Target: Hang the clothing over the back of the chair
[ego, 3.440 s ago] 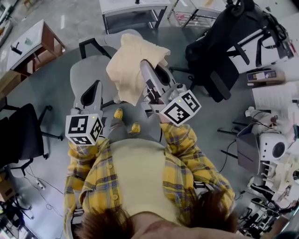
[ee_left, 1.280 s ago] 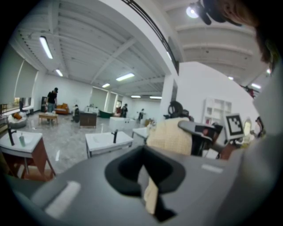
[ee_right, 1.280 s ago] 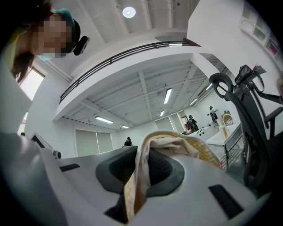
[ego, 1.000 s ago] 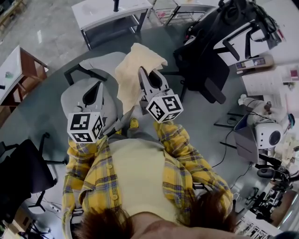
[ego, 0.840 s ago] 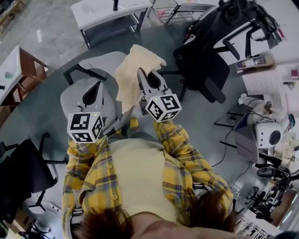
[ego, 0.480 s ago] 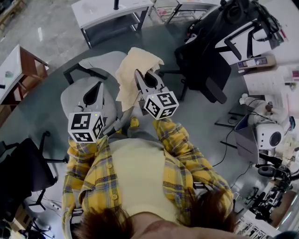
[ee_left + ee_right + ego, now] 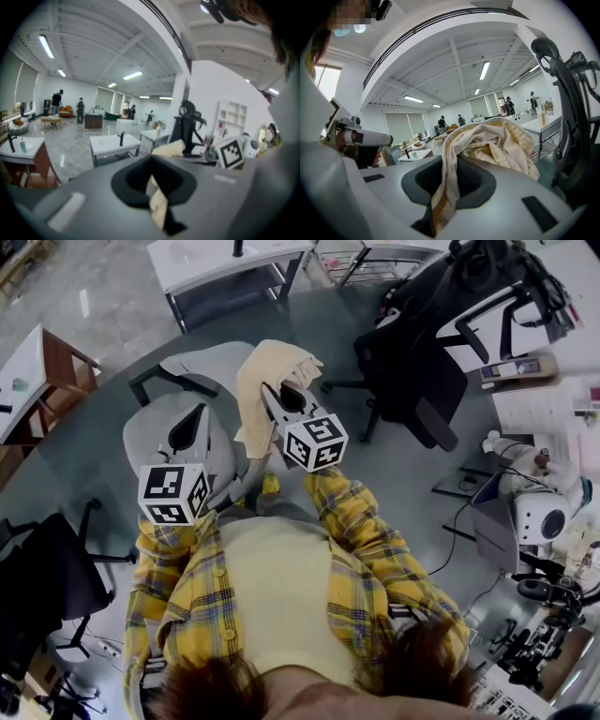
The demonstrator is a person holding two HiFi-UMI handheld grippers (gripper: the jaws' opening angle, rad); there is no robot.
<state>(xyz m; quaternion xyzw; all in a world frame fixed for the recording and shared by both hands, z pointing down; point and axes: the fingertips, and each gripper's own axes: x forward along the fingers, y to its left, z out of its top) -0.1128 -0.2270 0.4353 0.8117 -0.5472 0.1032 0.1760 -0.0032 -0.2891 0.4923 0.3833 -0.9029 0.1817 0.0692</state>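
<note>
A cream garment [image 7: 269, 381] hangs bunched from my right gripper [image 7: 274, 399], which is shut on it; in the right gripper view the cloth [image 7: 497, 145] drapes up out of the jaws. It hangs just right of the grey chair [image 7: 155, 442], above the chair's seat [image 7: 211, 362]. My left gripper [image 7: 192, 420] hovers over the top of the chair's back. In the left gripper view a narrow twist of cream cloth [image 7: 158, 204] sits pinched between its jaws. How that twist joins the rest of the garment is hidden.
A black office chair [image 7: 422, 352] draped with dark things stands at the right. White tables [image 7: 220, 257] are at the back, a wooden-sided table [image 7: 52, 367] at the left, another black chair [image 7: 42, 577] at lower left. White machines [image 7: 544, 512] crowd the right edge.
My right gripper has come down and slightly left with the garment, which now bunches lower beside the chair's back. The left gripper has stayed put.
</note>
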